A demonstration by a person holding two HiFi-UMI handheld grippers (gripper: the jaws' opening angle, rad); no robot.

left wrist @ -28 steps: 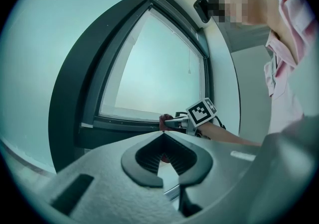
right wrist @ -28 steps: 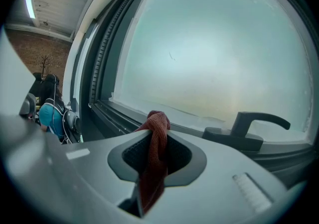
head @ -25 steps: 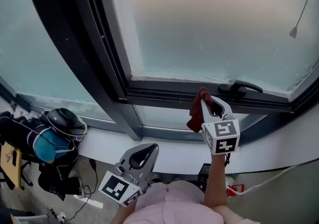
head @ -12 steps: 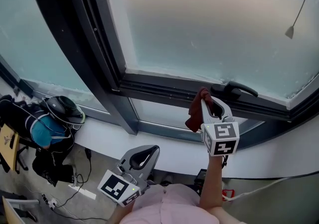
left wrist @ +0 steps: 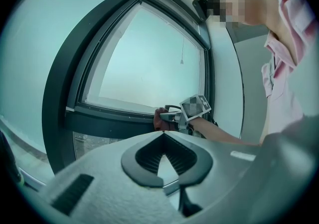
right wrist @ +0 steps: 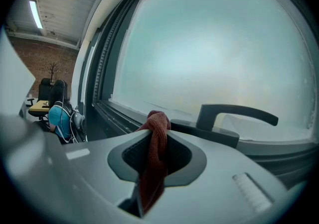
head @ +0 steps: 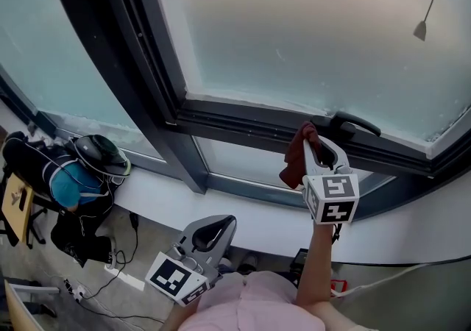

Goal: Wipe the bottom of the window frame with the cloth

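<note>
My right gripper (head: 313, 140) is shut on a dark red cloth (head: 295, 159), which bunches above the jaws and hangs down on their left side. The cloth's top sits at the dark bottom rail of the window frame (head: 235, 123), just left of the black window handle (head: 355, 125). In the right gripper view the cloth (right wrist: 157, 121) stands pinched between the pads of the right gripper (right wrist: 158, 143), with the handle (right wrist: 234, 114) close behind it. My left gripper (head: 219, 222) hangs low by the person's torso, shut and holding nothing; the left gripper (left wrist: 162, 143) looks toward the window.
A white sill ledge (head: 235, 213) runs below the frame. A dark vertical mullion (head: 147, 79) splits the panes at left. A backpack with a helmet (head: 70, 175) rests on a chair at lower left, cables (head: 118, 274) on the floor. A blind cord pull (head: 420, 29) hangs top right.
The right gripper with the cloth has moved up and slightly right, bringing the cloth against the bottom rail beside the handle. The left gripper has stayed where it was.
</note>
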